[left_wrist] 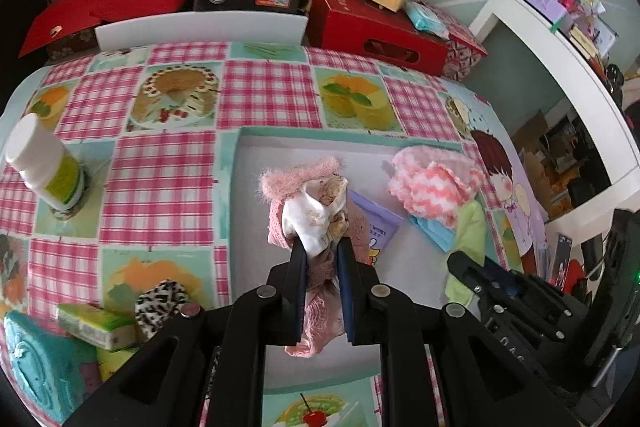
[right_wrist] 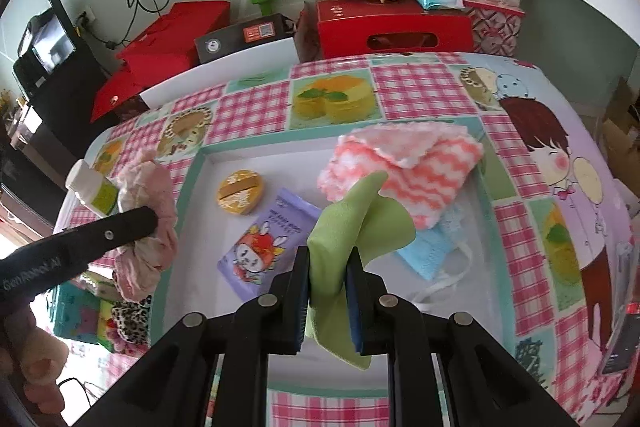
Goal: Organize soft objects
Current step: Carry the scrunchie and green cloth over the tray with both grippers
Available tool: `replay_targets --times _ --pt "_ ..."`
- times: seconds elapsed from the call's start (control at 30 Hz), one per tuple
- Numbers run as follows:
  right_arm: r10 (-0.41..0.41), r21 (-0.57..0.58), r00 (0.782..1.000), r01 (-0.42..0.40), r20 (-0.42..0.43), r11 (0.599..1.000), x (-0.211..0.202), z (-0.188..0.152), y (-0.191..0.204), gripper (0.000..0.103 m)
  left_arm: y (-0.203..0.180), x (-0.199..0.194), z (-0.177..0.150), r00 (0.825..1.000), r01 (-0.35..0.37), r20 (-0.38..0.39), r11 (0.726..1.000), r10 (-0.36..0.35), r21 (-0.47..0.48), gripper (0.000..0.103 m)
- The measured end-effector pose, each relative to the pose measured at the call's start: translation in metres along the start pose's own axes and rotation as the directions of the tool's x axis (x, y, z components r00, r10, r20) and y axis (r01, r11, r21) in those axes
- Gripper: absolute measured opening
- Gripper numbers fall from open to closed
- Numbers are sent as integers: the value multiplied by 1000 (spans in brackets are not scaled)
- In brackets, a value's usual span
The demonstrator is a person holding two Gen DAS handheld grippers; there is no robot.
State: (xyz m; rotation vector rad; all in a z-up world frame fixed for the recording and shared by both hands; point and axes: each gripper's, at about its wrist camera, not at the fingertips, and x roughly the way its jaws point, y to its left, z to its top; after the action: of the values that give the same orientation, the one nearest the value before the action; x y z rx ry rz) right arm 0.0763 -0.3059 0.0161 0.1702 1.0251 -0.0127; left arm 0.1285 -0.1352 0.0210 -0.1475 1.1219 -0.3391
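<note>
Over the white tray (left_wrist: 256, 151) on the checked tabletop (left_wrist: 168, 179), the left gripper (left_wrist: 320, 247) pinches a bundle of pink and white socks (left_wrist: 316, 203) near the tray's middle. Beside it, the right gripper (right_wrist: 328, 259) clamps a green cloth (right_wrist: 352, 223) close to the tray's right edge, its free end touching a pink-and-white zigzag towel (right_wrist: 404, 167) lying over a blue cloth (right_wrist: 430, 251).

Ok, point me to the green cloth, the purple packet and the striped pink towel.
green cloth (right_wrist: 340, 227), right wrist view, on the fold above the gripper.
purple packet (right_wrist: 260, 247), right wrist view, on its printed front.
striped pink towel (right_wrist: 408, 167), right wrist view, on its zigzag top.
</note>
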Motion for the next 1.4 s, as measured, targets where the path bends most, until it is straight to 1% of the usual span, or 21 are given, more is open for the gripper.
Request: replay_targets --times 0.17,0.27,0.4,0.53,0.7,1.0,1.07,1.13,1.4 --pt "-65 -16 998 65 -6 998 0 -2 -6 18 -1 11 -4 1000 6 -10 1000 -6 11 15" --pt "-73 -12 997 73 -12 997 0 -4 -12 18 3 13 -6 1000 7 -14 1000 -7 8 15" --pt "-96 -2 995 96 -30 995 4 -8 -20 18 9 15 -7 1000 -9 -12 1000 9 -3 15" --pt "-117 9 992 117 -55 993 11 -12 -28 18 9 21 -10 999 -14 -34 1000 14 0 15" --pt "-123 20 989 125 -77 992 17 -16 -34 18 3 29 -13 998 -11 -55 1000 13 21 15" --pt "-130 46 985 136 -117 990 27 -21 -46 18 -2 45 -18 994 -26 -100 999 30 41 15" --pt "-130 46 984 137 -123 989 29 -22 -47 18 -3 47 -20 994 -30 -105 999 34 45 15" --pt "-129 47 983 136 -127 990 30 -23 -47 21 -4 50 -21 993 -35 -111 998 40 48 15" --pt "-131 43 981 138 -145 989 35 -25 -48 21 -5 62 -26 989 -56 -136 997 63 53 16"
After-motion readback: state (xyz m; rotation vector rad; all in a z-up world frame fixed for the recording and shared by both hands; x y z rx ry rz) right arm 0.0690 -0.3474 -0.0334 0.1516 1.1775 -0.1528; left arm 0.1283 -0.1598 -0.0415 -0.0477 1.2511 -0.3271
